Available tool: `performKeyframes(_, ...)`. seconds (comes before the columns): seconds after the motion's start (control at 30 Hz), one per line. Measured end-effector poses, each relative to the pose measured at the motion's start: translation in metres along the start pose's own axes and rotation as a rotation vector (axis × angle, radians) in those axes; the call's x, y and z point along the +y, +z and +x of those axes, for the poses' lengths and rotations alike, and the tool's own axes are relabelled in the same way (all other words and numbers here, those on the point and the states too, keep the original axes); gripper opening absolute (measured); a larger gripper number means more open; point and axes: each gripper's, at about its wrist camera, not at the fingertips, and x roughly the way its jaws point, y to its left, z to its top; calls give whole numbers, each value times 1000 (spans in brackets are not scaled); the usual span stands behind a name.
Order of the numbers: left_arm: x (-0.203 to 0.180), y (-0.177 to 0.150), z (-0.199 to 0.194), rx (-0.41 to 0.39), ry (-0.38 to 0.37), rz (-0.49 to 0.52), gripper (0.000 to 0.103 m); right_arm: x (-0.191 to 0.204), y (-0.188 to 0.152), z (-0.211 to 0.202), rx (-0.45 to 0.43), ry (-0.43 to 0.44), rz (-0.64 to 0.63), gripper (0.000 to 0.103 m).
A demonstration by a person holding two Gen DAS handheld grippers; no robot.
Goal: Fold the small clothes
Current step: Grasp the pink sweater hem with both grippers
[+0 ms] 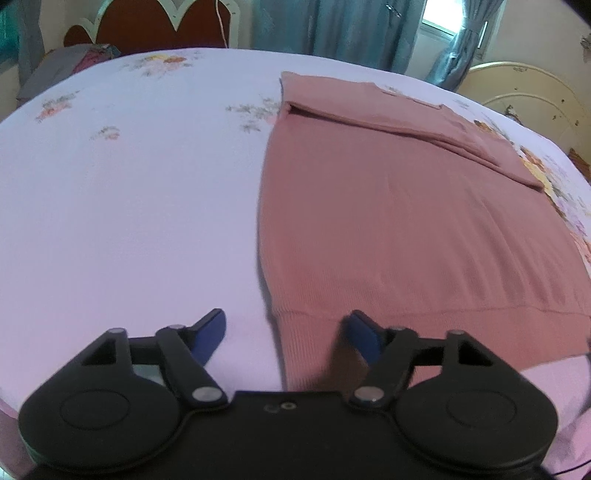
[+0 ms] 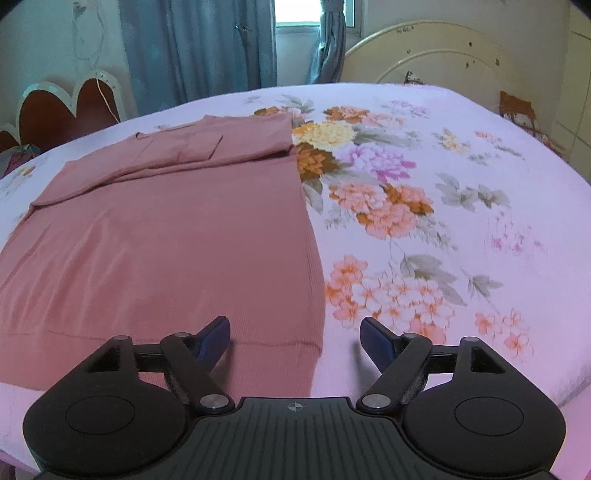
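Sweater [image 2: 166, 236] lies flat on the flowered bedsheet [image 2: 461, 192], sleeves folded in — left gripper [image 1: 286, 334] and right gripper [image 2: 295, 338] both spread, pinching nothing.

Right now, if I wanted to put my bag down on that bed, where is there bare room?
The widest bare stretch of bedsheet lies left of the pink sweater, reaching toward the red scalloped headboard. Another lies on its other side, over the big flower print. The sweater fills the middle, its sleeves folded across the top.
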Motion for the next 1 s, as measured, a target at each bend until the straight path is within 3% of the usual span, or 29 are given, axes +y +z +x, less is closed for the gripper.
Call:
performKeyframes(0.03, -1, -1, -1, 1, -11, 1, 61, -2, -2, 1, 8, 6, 10, 77)
performKeyframes(0.13, -2, -3, 2, 7, -43, 3, 53, -7, -8, 6, 45, 32, 45, 53)
performKeyframes(0.3, -4, -1, 7, 22, -108, -1, 38, -6, -13, 7, 61, 51, 76, 48)
performKeyframes(0.33, -4, 0, 8, 27, -124, 3, 29, -5, -13, 7, 69, 65, 73, 36)
performKeyframes(0.4, -3, 1, 10, 40, -165, -5, 13, 0, -13, 7, 78, 67, 53, 28)
performKeyframes(0.47, -4, 3, 12, 44, -189, -9, 7, 3, -11, 8, 86, 78, 49, 13)
performKeyframes(0.7, 0, 25, 0, -19, -251, -32, 5, -1, 10, -12, 14, 137, 116, 9)
performKeyframes(1.0, -13, 100, -17, -183, -313, -34, 5, 10, 82, -23, -122, 206, 156, 9)
